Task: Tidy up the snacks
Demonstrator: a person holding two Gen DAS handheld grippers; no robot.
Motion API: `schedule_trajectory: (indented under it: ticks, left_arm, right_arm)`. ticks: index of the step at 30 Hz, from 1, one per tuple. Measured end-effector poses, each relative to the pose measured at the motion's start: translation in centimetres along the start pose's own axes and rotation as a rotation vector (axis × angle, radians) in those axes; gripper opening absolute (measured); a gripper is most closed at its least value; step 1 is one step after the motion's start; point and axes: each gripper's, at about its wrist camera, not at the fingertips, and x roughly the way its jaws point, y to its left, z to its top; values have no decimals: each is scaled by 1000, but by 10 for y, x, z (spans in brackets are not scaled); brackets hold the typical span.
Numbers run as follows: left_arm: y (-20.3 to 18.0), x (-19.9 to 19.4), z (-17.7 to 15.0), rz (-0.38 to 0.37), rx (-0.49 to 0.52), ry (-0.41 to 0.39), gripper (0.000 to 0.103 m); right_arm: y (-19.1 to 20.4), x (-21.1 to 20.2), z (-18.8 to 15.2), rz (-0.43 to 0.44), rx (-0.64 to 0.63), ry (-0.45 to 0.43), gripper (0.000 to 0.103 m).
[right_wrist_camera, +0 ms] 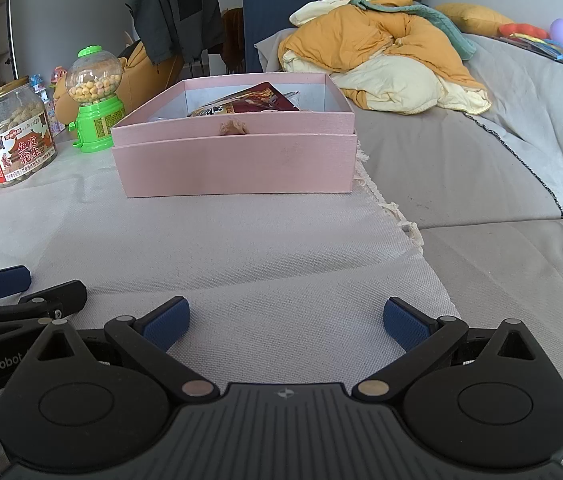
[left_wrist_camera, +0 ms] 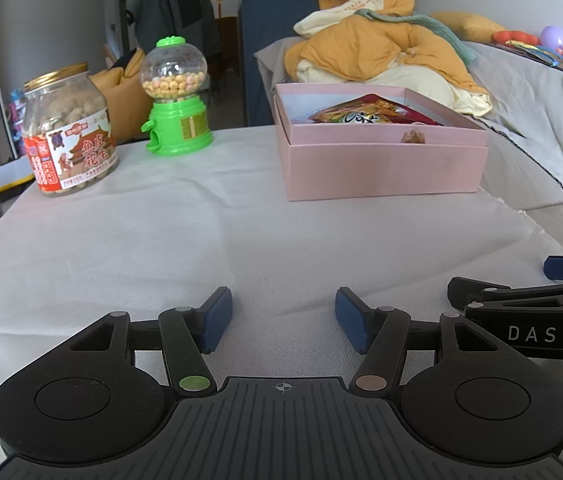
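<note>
**Desk:** Where do the snacks stand?

**Photographer:** Several snack packets lie inside the pink box at the far side of the cloth-covered table. A peanut jar and a green candy dispenser stand outside it, to its left and well apart from it.

**Desk:** And the grippers?

**Photographer:** The left gripper and the right gripper hover side by side over bare cloth, jaws apart, gripping nothing. The sorting looks partly done; the jar and dispenser appear to be what remains.
</note>
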Motion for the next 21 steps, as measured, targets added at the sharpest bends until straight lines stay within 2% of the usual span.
schedule_trajectory:
  ticks: [21]
  left_arm:
    - [-1, -1, 0, 0, 4, -2, 64]
  right_arm:
    - [1, 0, 0, -2, -2, 0, 103]
